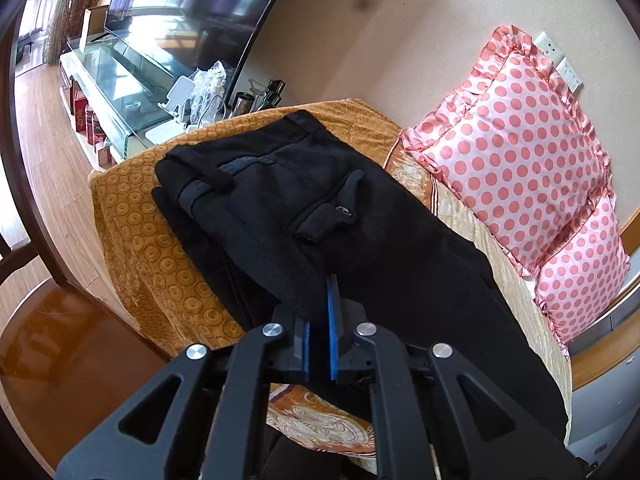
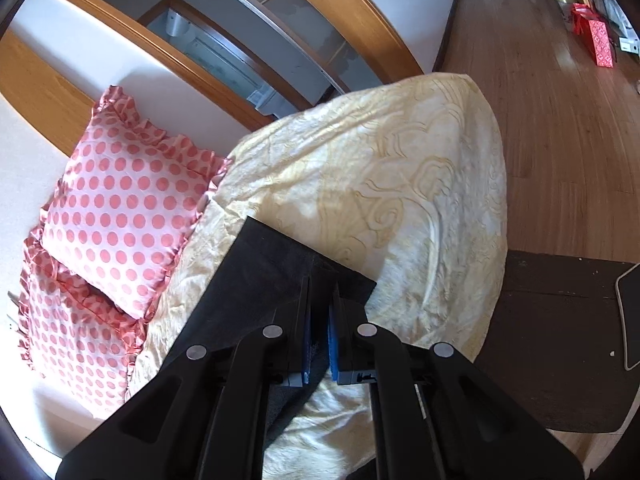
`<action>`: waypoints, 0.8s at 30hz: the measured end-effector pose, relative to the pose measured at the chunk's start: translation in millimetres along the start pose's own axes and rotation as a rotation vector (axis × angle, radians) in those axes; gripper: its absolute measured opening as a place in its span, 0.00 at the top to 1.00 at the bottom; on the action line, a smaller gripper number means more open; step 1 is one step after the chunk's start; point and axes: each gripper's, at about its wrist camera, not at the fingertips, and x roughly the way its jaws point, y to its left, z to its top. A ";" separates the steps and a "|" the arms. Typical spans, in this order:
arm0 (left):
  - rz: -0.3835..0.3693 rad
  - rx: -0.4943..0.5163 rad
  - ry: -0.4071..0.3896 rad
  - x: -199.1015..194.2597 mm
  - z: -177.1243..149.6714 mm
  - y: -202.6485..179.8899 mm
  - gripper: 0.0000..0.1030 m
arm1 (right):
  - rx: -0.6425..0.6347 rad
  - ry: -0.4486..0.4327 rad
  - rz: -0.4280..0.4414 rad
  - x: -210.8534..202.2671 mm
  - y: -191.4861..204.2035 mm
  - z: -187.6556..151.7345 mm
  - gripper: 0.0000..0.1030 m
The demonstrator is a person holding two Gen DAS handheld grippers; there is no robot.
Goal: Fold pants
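Pants — black, laid on the bed, waistband toward its far corner, back pocket with a buttoned flap facing up. No maker's tag or readable writing shows on them. The cloth runs from the waistband down to the near edge of the bed, straight into the left gripper.

Left gripper — clenched on the pants; black cloth fills the narrow gap between its blue pads, at the near edge of the garment.

Right gripper — clenched likewise, grasping the pants at the leg hem, whose square end lies just ahead of the fingertips on the cream cover.

Bed — ochre spread with ring pattern under the waistband end; cream brocade cover under the hem end.

Pillows — two, pink with coral dots and frilled edges, along the bed's wall side, just beside the pants, not touching that can be told.

Glass cabinet — beyond the far corner; red cans with white lettering below it, too small to read.

Red bag — on the wood floor, well apart; print unreadable.
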 end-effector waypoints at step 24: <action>-0.262 0.566 -0.096 -3.3 -93.5 -172.9 0.02 | -1.252 0.557 0.719 33.3 376.2 -262.9 0.48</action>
